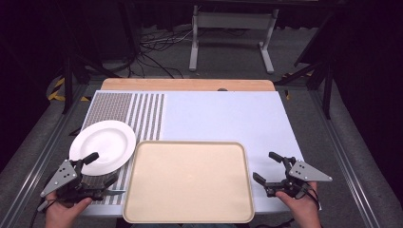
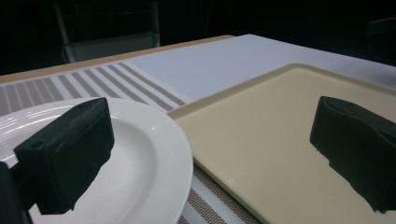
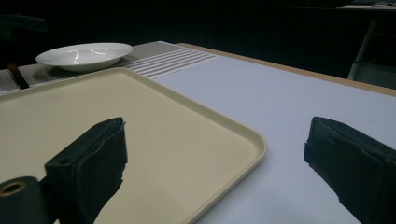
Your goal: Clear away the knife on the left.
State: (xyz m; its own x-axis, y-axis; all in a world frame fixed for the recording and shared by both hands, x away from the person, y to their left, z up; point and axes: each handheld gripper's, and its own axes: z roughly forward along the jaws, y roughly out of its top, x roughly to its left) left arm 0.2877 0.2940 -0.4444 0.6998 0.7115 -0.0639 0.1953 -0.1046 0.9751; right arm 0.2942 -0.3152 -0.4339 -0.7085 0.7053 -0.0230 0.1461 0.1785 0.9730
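Tray (image 1: 189, 180) lies flat between our grippers, white plate (image 1: 102, 146) beside it. Left gripper (image 1: 101, 168) and right gripper (image 1: 266, 167) both gape, holding nothing.

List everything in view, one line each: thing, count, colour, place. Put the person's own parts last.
plate: one, white, near left of the table, on the striped mat.
tray: one, beige, near middle of the table, nothing on it.
striped mat: one, grey and white, left part of the table.
table cover: one, pale blue-white, middle and right.
left gripper: one, black, open, near left, one jaw over the plate's rim.
right gripper: one, black, open, beside the tray's right edge.
hands: two, at the bottom corners.
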